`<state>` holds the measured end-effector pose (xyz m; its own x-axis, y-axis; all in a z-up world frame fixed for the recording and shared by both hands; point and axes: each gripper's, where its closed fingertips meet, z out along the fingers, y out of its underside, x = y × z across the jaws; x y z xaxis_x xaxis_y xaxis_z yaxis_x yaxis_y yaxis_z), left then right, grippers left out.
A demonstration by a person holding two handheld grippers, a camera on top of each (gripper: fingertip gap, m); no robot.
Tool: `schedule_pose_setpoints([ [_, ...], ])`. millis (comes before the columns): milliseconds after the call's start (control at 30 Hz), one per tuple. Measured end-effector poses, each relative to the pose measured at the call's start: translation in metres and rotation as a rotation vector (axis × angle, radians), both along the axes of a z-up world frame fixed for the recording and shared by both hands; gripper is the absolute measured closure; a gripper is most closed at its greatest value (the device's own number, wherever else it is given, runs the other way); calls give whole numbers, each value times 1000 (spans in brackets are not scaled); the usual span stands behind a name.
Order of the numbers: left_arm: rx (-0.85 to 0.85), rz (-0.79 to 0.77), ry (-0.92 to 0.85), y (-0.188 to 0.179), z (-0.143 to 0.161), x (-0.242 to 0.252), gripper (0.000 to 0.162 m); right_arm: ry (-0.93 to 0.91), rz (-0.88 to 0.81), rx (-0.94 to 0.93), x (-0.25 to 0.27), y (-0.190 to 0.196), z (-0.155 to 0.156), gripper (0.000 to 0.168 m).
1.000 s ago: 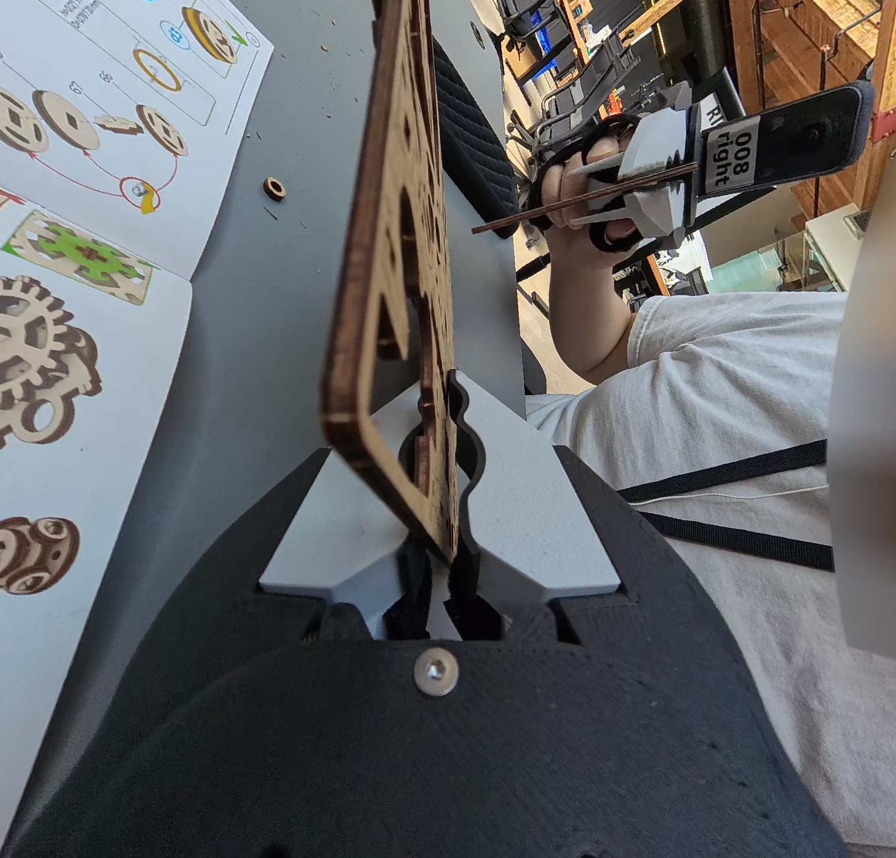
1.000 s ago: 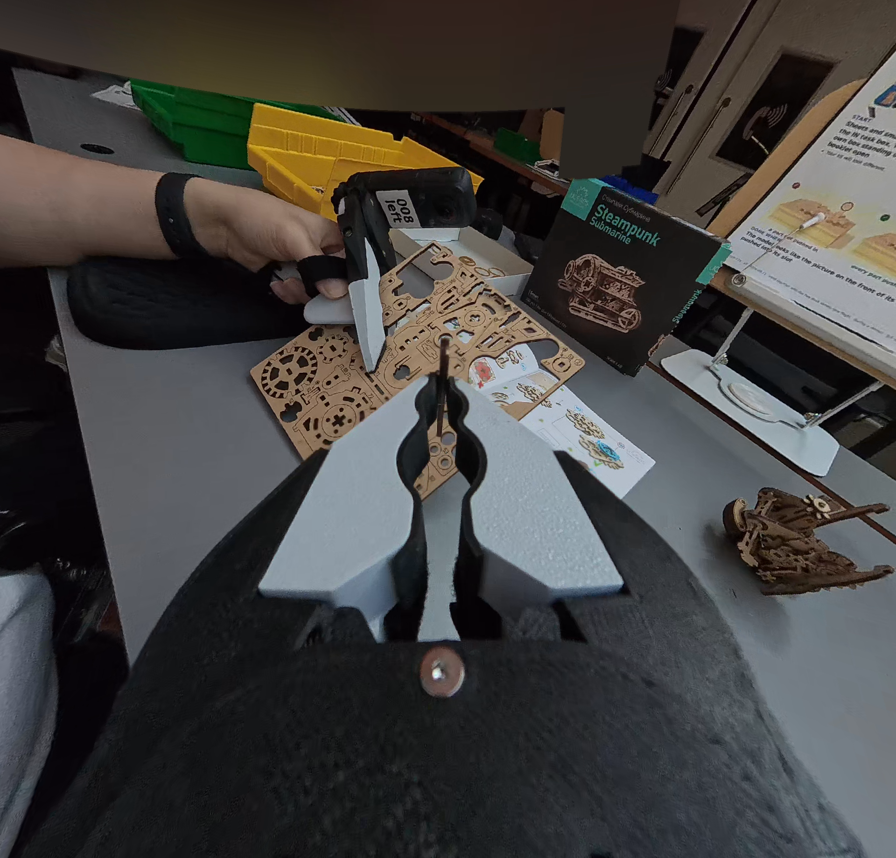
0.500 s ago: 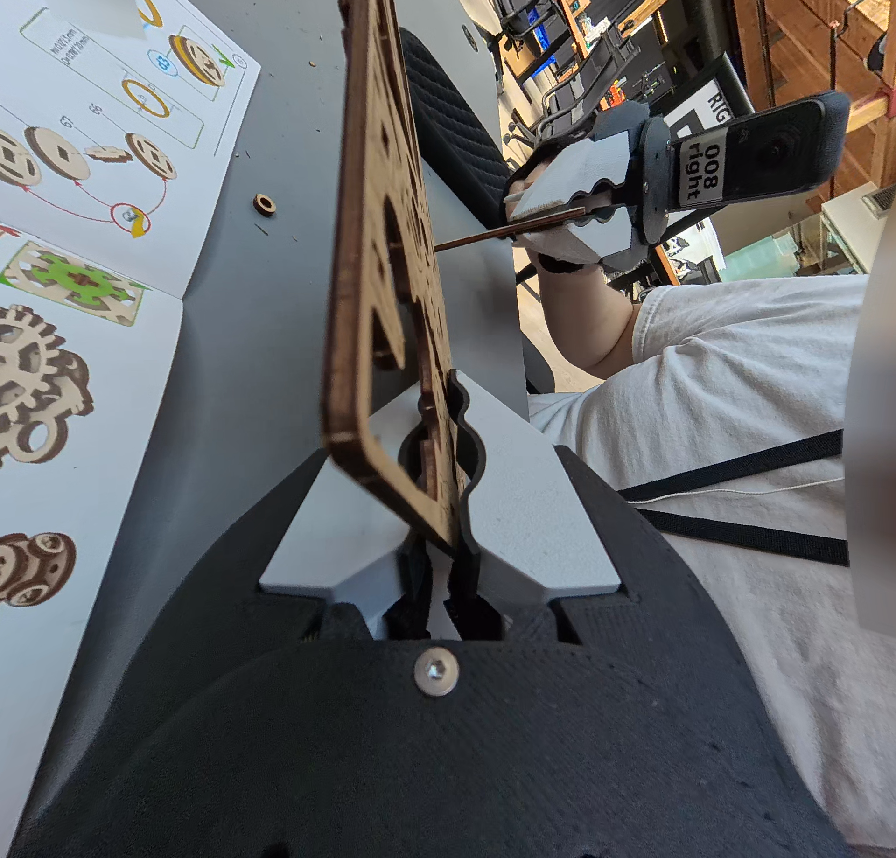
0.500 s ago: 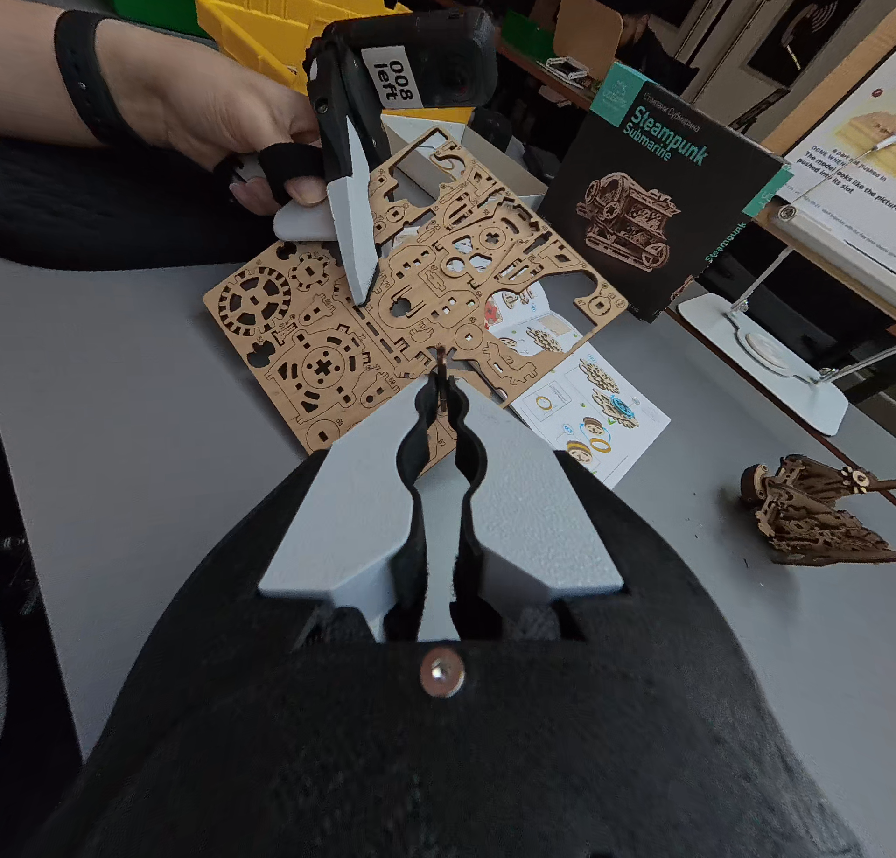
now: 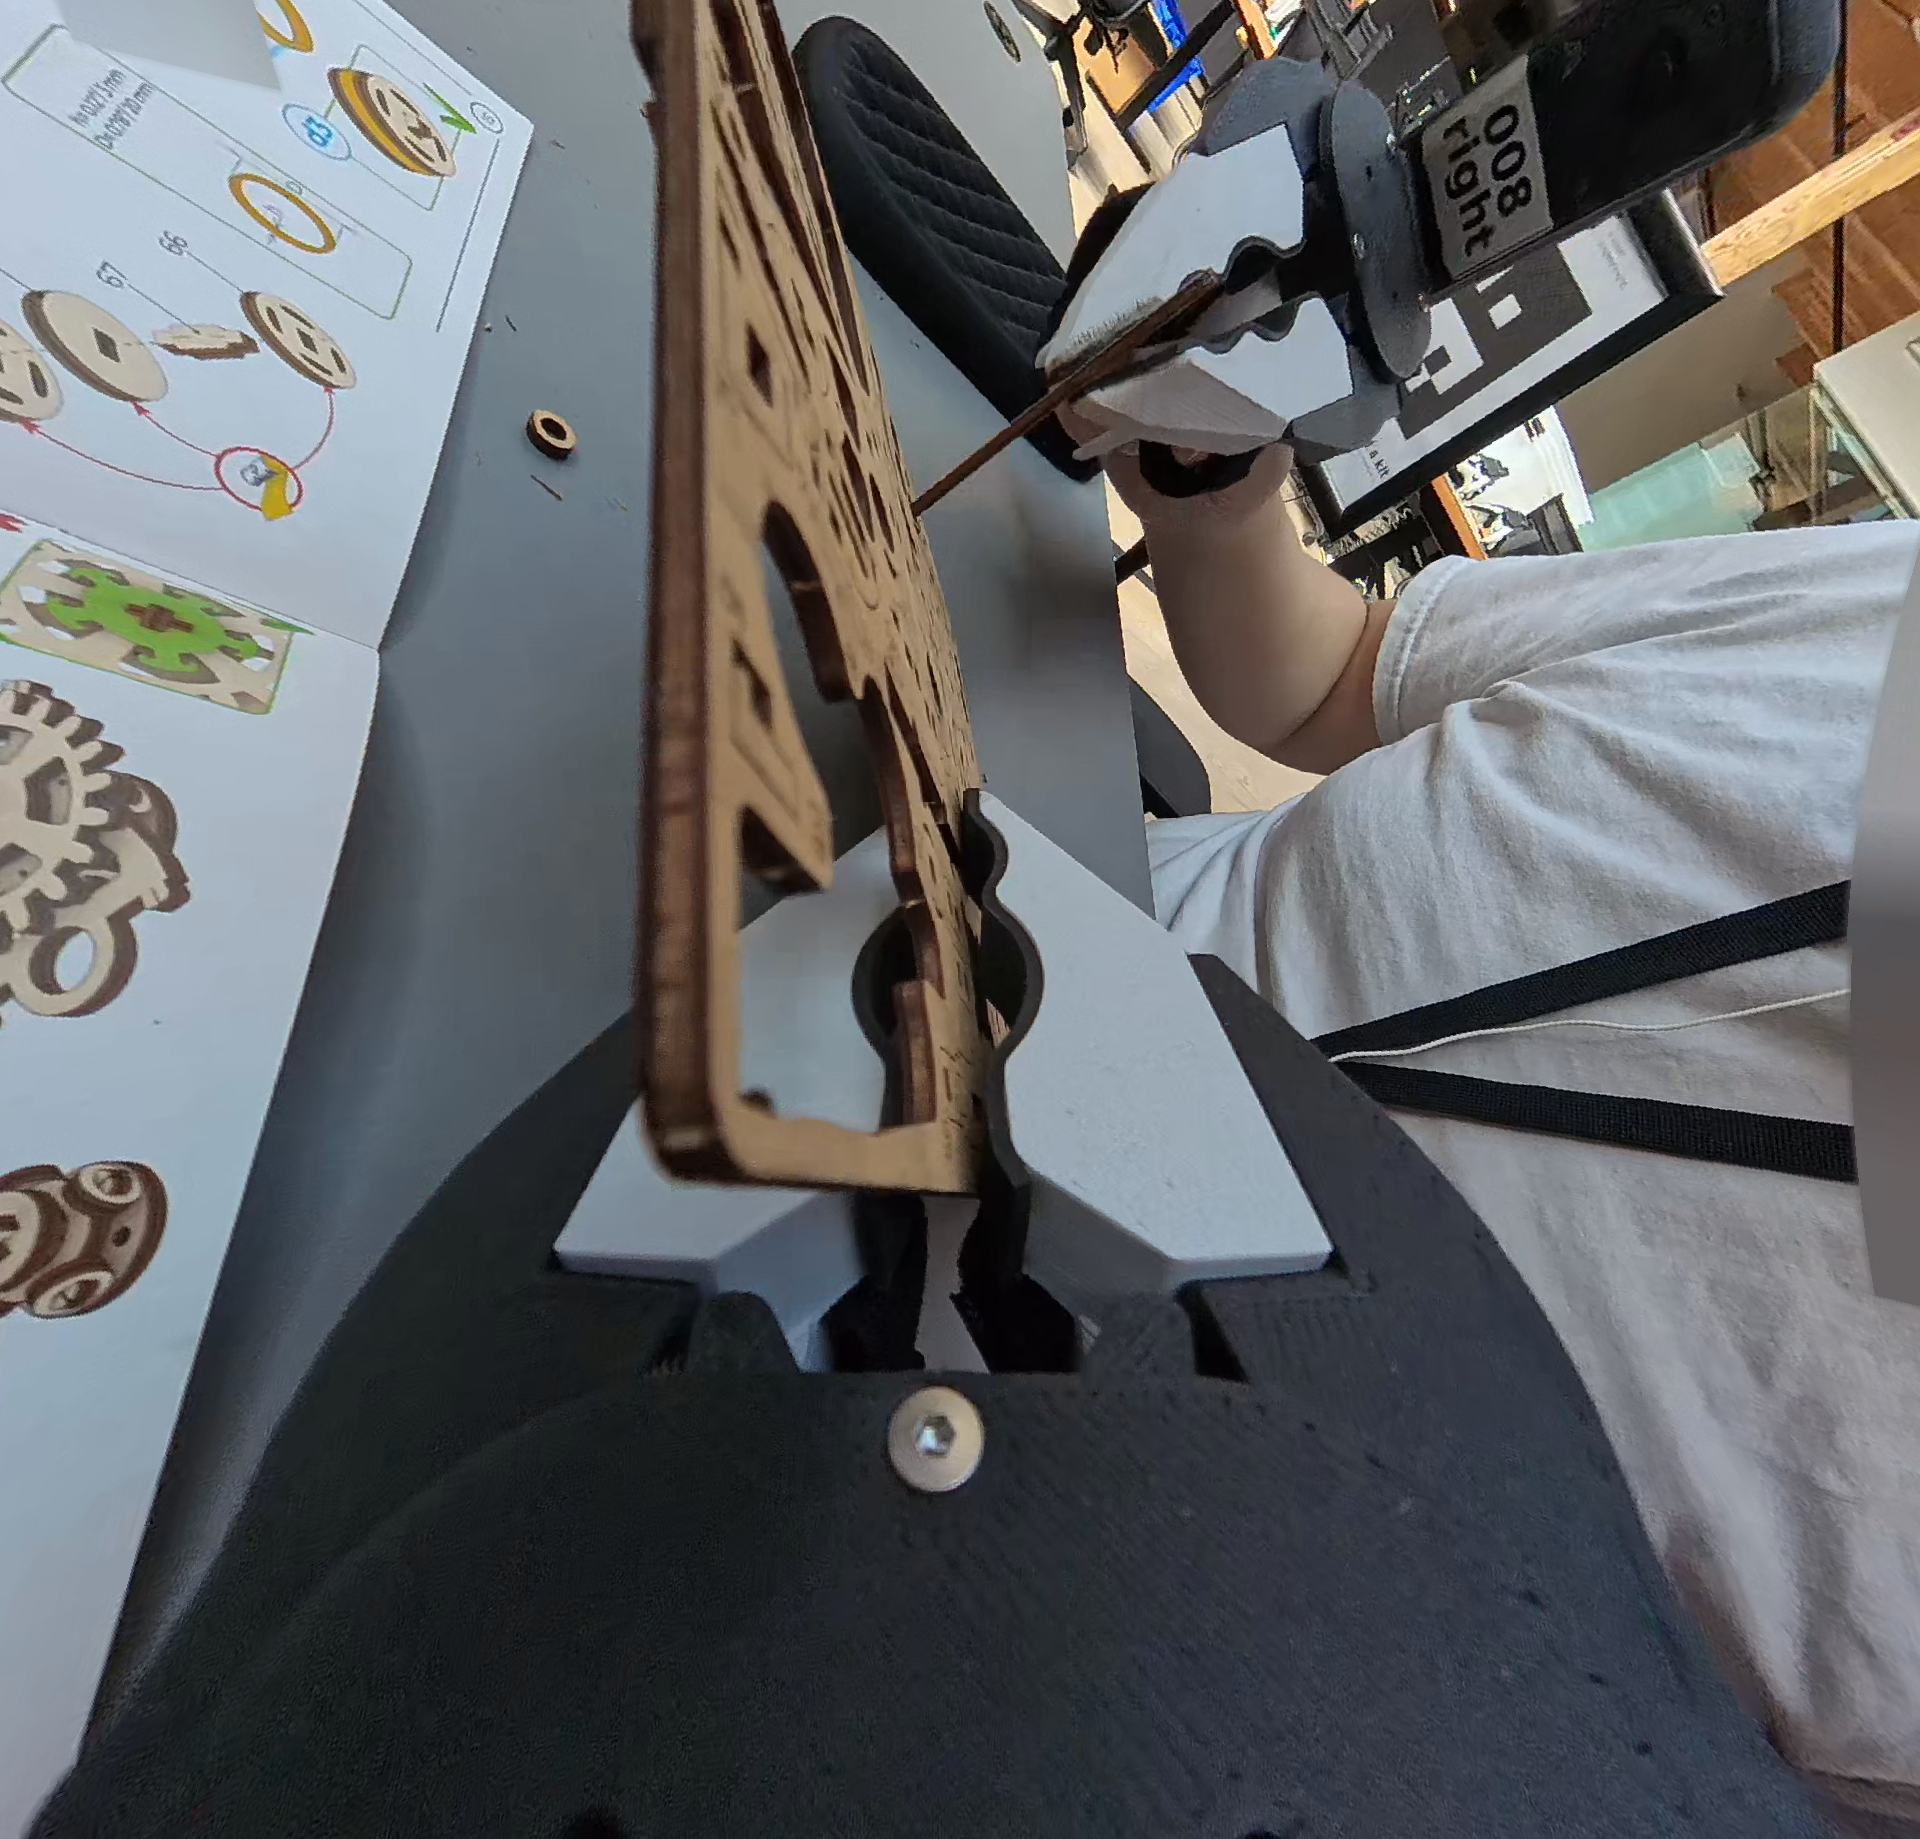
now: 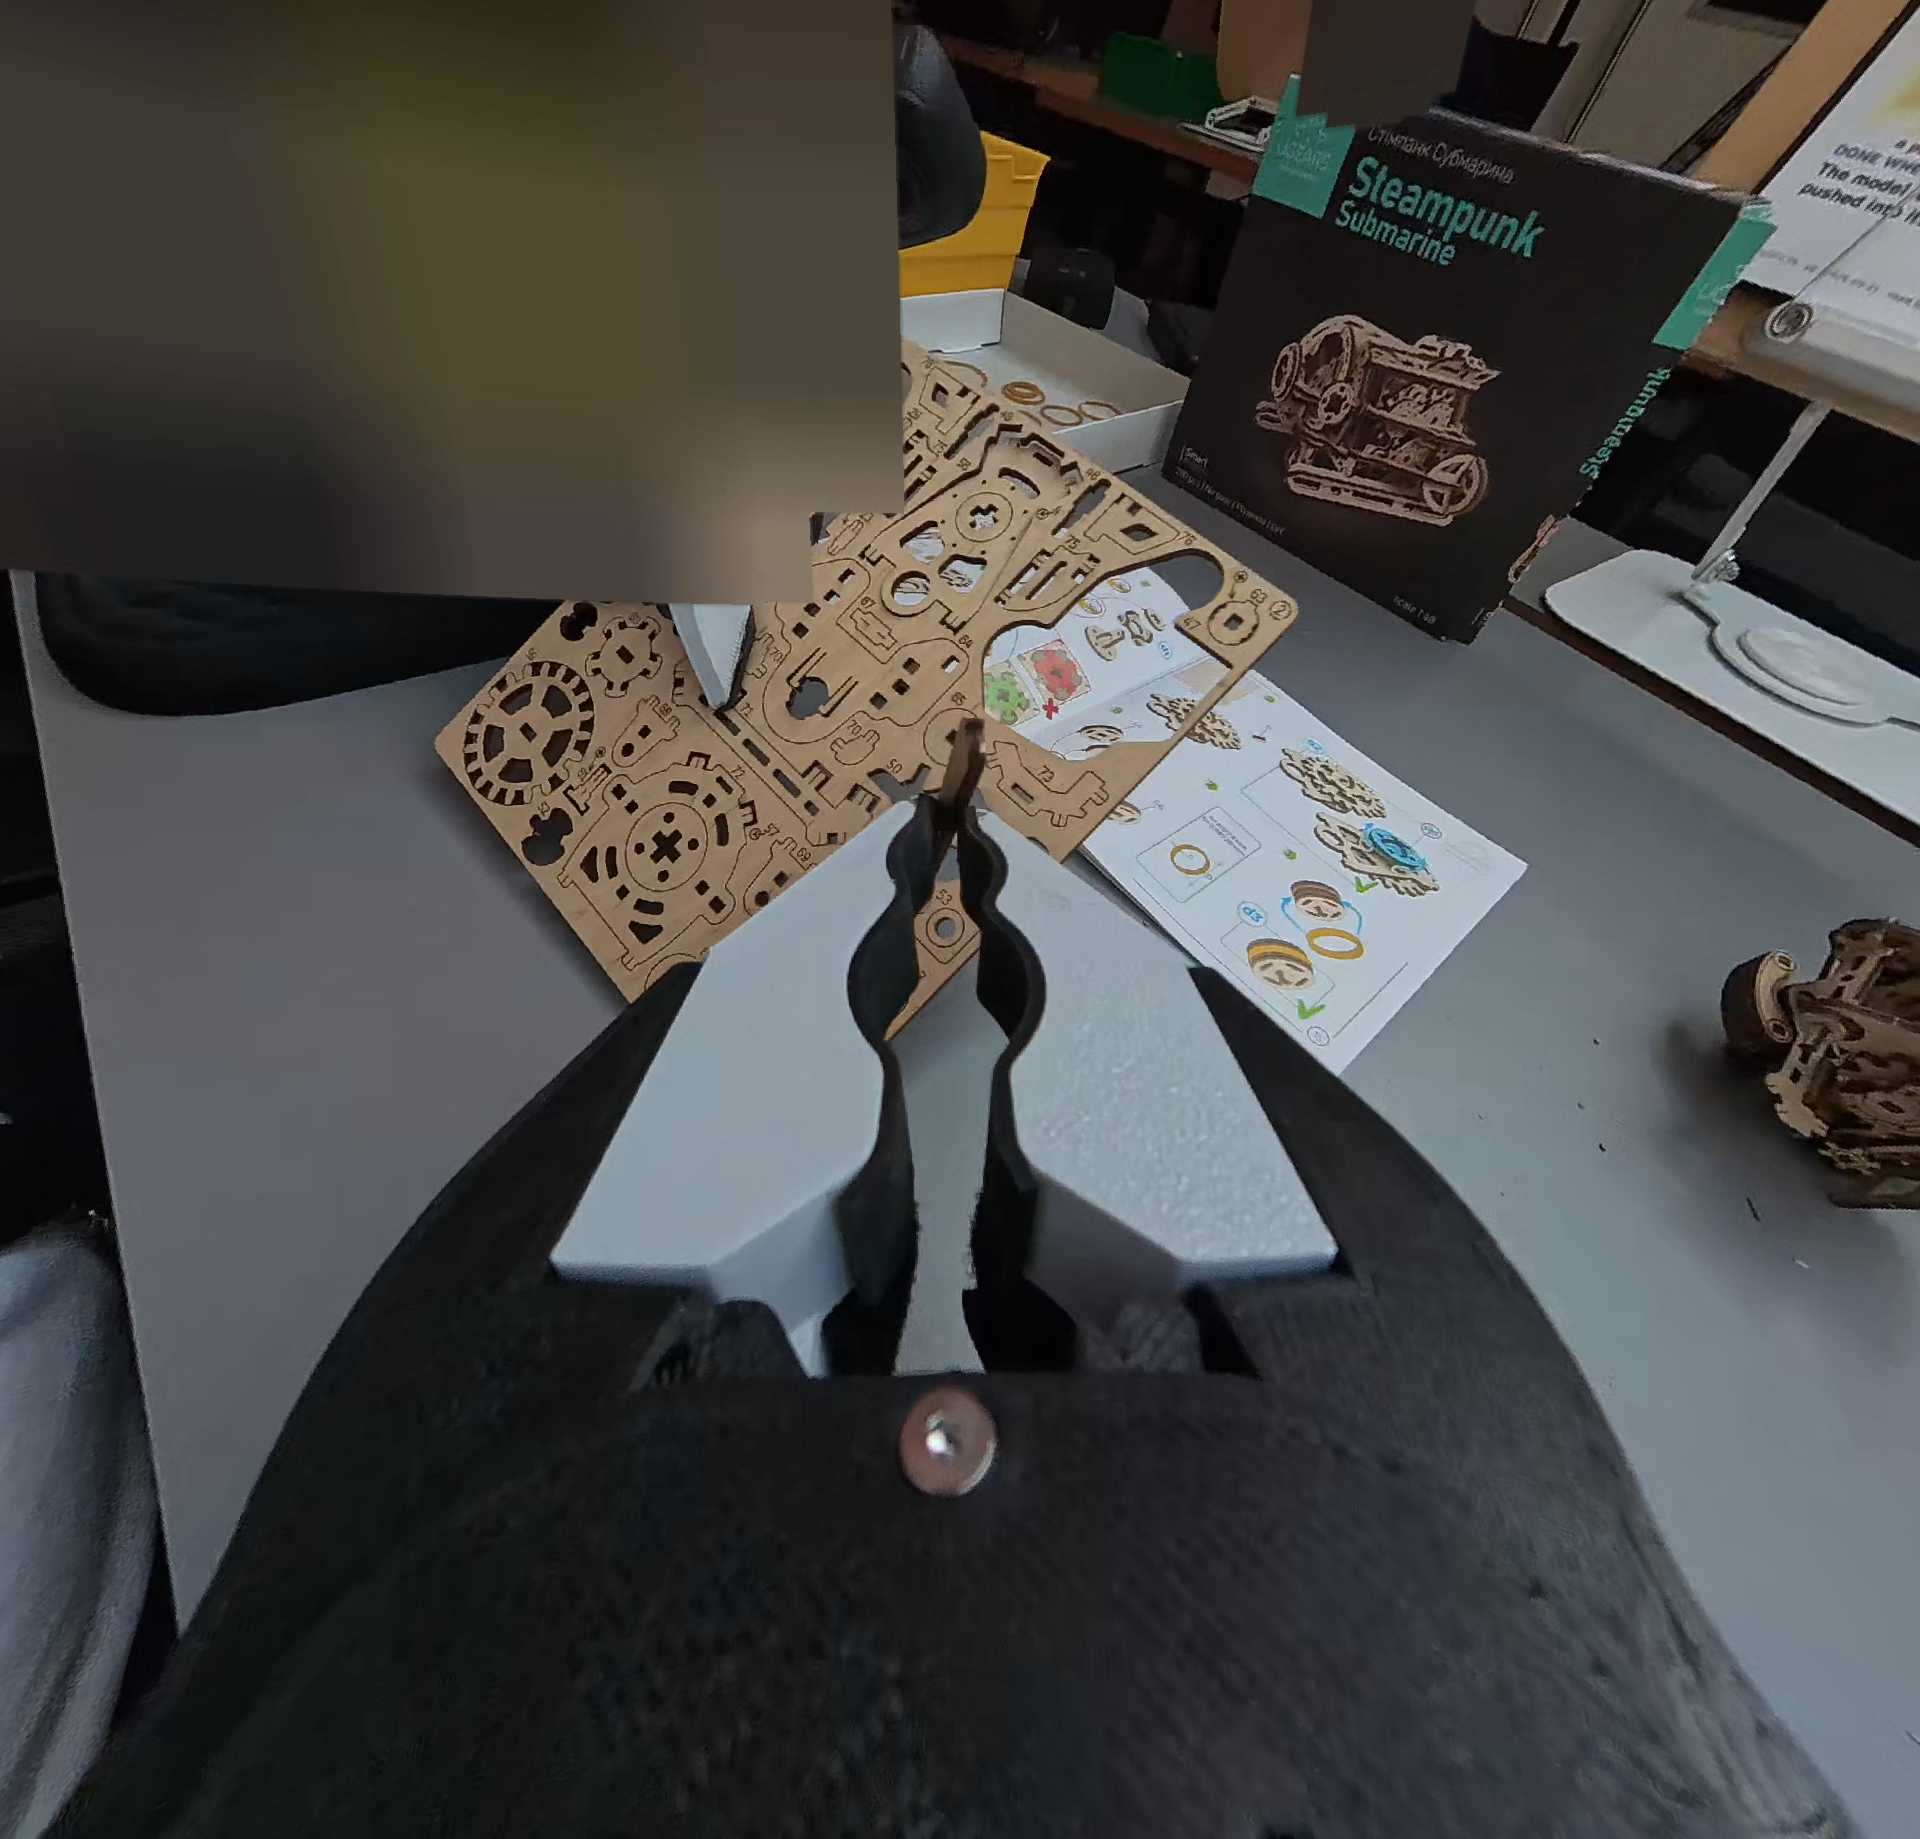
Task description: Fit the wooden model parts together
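A laser-cut wooden parts sheet (image 5: 727,563) stands on edge, tilted, over the grey table. My left gripper (image 5: 935,833) is shut on its near lower corner. In the right wrist view the sheet (image 6: 644,833) shows flat-on, with one left finger (image 6: 717,657) clamped on it; the rest of that gripper is hidden by a blur patch. My right gripper (image 6: 940,813) is shut on a thin dark wooden stick (image 6: 964,761). In the left wrist view the right gripper (image 5: 1060,366) points the stick (image 5: 997,449) at the sheet's face, its tip touching or nearly touching a cut-out part.
An open instruction booklet (image 5: 208,439) lies under the sheet, with a small wooden ring (image 5: 550,432) beside it. A dark kit box (image 6: 1455,366) stands behind. A part-built wooden model (image 6: 1839,1051) sits at right. A black pad (image 5: 914,231) and the person's torso (image 5: 1558,854) are close. About 9 centimeters separates my left fingertips from my right.
My right gripper has moved in toward the sheet, bringing the stick's tip from well clear of it up to its face. The left gripper has kept hold and turned the sheet slightly.
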<state>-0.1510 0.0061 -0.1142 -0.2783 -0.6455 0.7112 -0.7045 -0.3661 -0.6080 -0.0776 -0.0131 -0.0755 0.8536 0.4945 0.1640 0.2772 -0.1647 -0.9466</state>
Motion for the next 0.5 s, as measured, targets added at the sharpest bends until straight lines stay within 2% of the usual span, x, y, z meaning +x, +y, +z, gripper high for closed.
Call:
schedule_pose_setpoints([
  [233,-3,14,14,2,-2,1,162,82,46,6,8,-16,-6,167],
  [400,-21,31,14,8,-2,0,162,-342,69,68,-18,-26,-34,168],
  [500,-26,18,21,4,-3,1,162,-414,56,68,-23,-20,-27,168],
])
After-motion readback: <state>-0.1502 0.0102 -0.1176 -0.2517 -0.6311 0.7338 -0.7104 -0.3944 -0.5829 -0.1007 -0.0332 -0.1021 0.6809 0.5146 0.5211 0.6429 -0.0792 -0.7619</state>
